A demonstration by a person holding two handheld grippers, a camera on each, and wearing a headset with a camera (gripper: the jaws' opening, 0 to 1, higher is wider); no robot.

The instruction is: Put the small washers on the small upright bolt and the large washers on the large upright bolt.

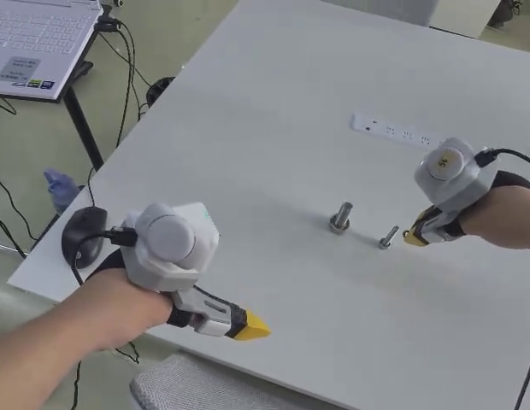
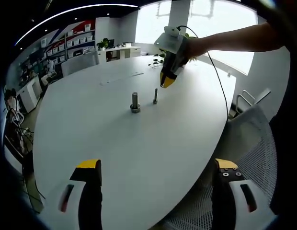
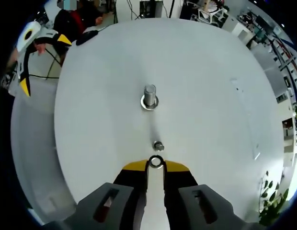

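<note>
Gripping a washer (image 3: 156,157) at the very tips, the right gripper (image 3: 156,165) is held low in the lower centre of the right gripper view, just short of the small bolt (image 3: 158,145). The jaws are closed on the ring's outer edges, so the hole is left free for the shank. The ring is not yet over the bolt top. It is judged that it must be lifted, centred, then let go. A thin ring pinched this lightly could slip or tilt.

The large bolt (image 3: 149,96) stands upright further up, at frame centre. A ring is seen at its base, but it cannot be told whether this is a washer or the bolt's own head.

In the head view both bolts stand mid-right on the table (image 1: 273,102), the small one just beside the right gripper's tips.

The left gripper (image 2: 158,164) is held at lower left of the head view, over the near table edge and well apart from the bolts. Its jaws are spread wide with nothing between them. It is likely parked there to keep the work clear.
</note>
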